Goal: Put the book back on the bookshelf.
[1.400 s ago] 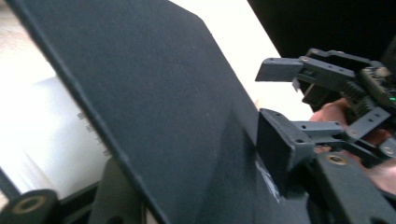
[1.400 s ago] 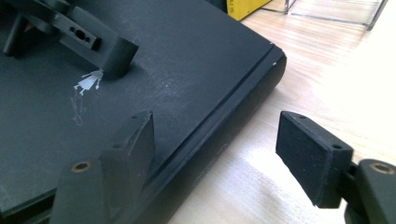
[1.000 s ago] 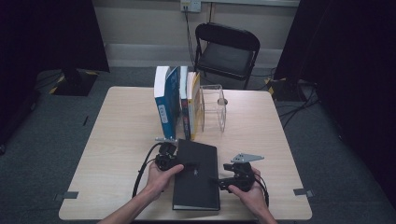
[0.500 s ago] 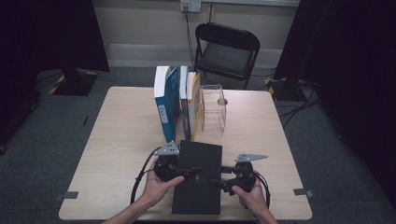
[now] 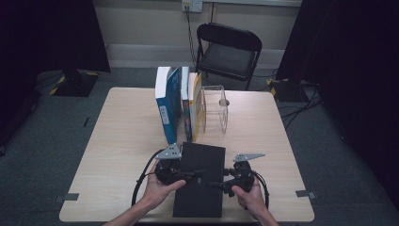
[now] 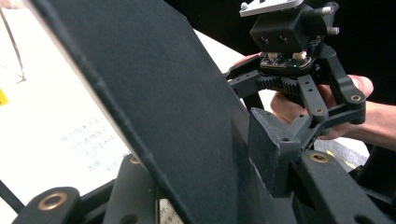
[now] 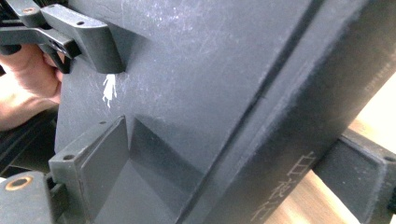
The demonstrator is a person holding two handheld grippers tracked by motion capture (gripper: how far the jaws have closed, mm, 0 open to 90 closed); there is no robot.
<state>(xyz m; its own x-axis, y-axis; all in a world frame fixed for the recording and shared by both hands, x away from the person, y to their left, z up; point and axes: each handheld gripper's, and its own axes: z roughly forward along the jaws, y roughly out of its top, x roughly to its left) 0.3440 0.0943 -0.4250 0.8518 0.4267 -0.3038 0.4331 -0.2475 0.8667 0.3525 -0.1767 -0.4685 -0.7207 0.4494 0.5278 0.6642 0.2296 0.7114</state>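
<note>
We are working at a pale wooden table (image 5: 117,141) that is taking up the middle of the high view, with a black folding chair (image 5: 229,52) standing beyond its far edge in the upper centre of the frame. A row of upright books (image 5: 179,106) is standing at the centre of the table, and just to their right a clear wire bookend (image 5: 216,110) is standing. In the lower centre of the frame we are holding a large black book (image 5: 200,179) between both tools, its far end tilting up off the table. Our left gripper (image 5: 188,175) is clamping the book's left edge, its jaws narrowed onto the cover and pages; in the left gripper view the pads (image 6: 273,149) are pressing on the black cover. Our right gripper (image 5: 221,184) is gripping the right edge, and in the right gripper view its jaws are bearing on the cover and the spine, with lettering showing on the black book (image 7: 224,93) at lower right.
</note>
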